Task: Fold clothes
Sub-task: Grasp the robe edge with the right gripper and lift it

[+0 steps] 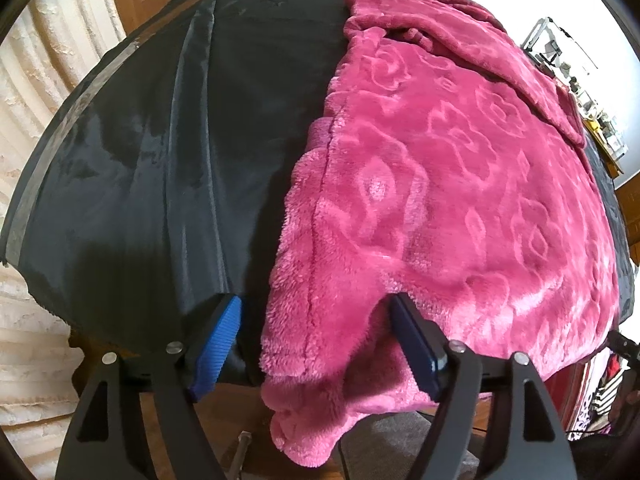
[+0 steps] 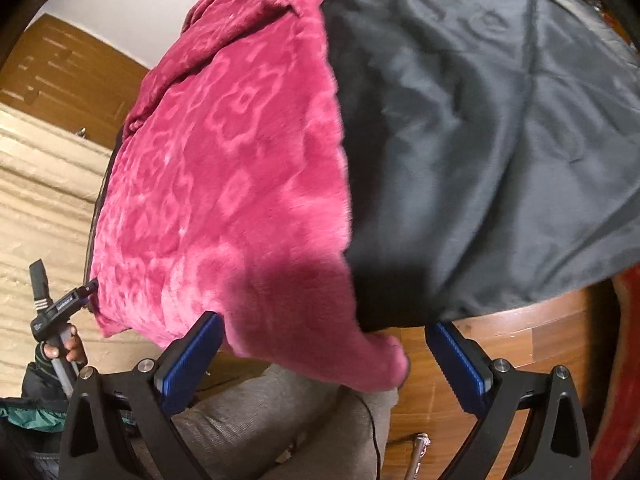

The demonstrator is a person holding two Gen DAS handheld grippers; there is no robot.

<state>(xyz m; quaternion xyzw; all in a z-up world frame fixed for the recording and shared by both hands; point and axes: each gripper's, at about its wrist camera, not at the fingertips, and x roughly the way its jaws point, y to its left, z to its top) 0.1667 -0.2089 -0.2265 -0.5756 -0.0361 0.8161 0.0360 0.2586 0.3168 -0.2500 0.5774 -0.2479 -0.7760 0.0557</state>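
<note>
A pink fleece garment point(image 1: 440, 168) lies on a black-covered table point(image 1: 160, 160), its near corner overhanging. Both the left gripper point(image 1: 316, 340) and right gripper point(image 2: 324, 360) gape wide, holding nothing. Only the right view shows the person's hand point(image 2: 66, 350); the garment's far end is bunched, indistinct.

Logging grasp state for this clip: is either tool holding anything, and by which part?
Nothing is held. Both the left tool and the right tool are open, straddling the near hem of the pink fleece garment.

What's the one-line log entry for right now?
left gripper: open, straddling hem | right gripper: open, at corner | pink fleece: flat on black cloth, near edge overhanging | fold: not started
</note>
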